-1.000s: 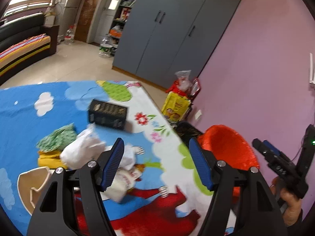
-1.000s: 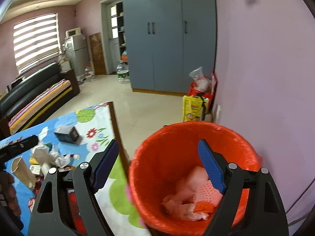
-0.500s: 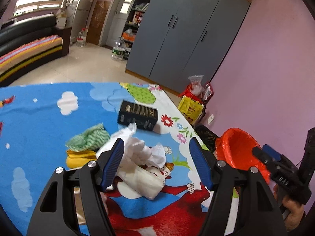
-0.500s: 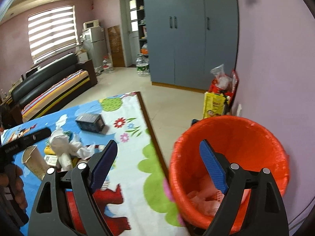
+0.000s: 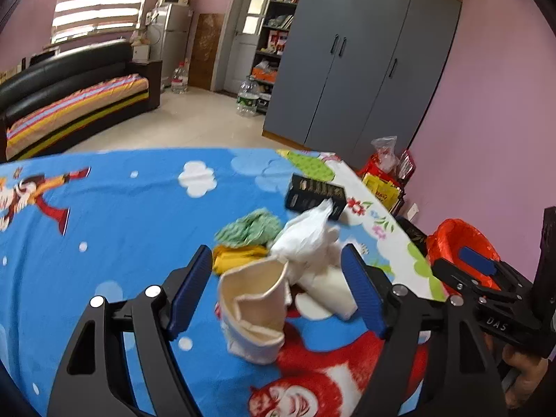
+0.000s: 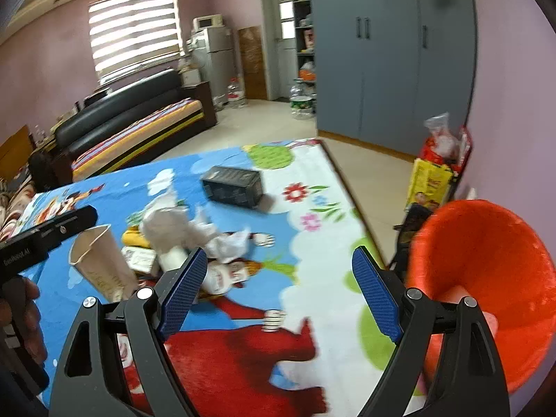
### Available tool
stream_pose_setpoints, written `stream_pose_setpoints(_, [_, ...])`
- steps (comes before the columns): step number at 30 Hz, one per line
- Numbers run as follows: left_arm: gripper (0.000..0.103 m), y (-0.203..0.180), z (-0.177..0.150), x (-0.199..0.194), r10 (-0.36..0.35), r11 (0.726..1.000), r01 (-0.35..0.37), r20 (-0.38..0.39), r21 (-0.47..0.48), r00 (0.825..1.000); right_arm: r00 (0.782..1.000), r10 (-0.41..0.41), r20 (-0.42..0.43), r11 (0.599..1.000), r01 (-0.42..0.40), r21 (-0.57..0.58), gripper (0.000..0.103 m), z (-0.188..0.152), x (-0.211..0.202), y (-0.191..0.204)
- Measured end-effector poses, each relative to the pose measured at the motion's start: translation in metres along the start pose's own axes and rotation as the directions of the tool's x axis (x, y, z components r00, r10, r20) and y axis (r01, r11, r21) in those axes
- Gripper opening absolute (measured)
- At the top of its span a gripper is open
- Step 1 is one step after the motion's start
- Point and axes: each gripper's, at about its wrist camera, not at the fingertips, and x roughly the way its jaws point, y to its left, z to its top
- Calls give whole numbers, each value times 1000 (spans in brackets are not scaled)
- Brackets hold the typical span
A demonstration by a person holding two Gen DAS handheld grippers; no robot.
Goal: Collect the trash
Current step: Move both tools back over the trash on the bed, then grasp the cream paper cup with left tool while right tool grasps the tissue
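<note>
Cartoon bedsheet [image 5: 104, 208] is where all the trash sits. Left gripper [image 5: 278, 292] is opening around the crumpled paper cup [image 5: 253, 312], pads not touching it; right gripper [image 6: 278, 295] gapes empty. Tissue wad [image 5: 309, 236] at 12 o'clock could snag. Orange bin [image 6: 486, 278] waits at 3 o'clock.

Wardrobe: we see grey doors [image 5: 365, 69] against a pink wall.
Sofa: black [image 6: 132, 118], striped cushion.
Fridge: possibly a microwave [image 6: 208, 21] on top.
</note>
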Motion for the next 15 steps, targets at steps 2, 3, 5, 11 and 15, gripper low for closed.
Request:
stream_pose_setpoints(2, [74, 6, -5, 2, -5, 1000, 5, -18, -15, 1000, 1000, 22, -13, 1000, -22, -16, 81, -1, 6, 11])
stream_pose_setpoints(3, [74, 7, -8, 3, -7, 1000, 7, -26, -15, 1000, 999, 28, -19, 999, -29, -23, 81, -1, 8, 14])
stream_pose_setpoints(5, [72, 10, -12, 6, -7, 1000, 7, -45, -16, 999, 999, 43, -30, 999, -44, -32, 81, -2, 12, 22])
stream_pose_setpoints(11, [64, 21, -23, 18, -23, 999, 19, -88, -41, 996, 994, 81, -70, 993, -86, -76, 81, -2, 28, 43])
stream_pose_setpoints(15, [48, 24, -26, 25, -37, 999, 33, -116, -39, 993, 991, 96, -96, 990, -105, -95, 81, -4, 40, 53])
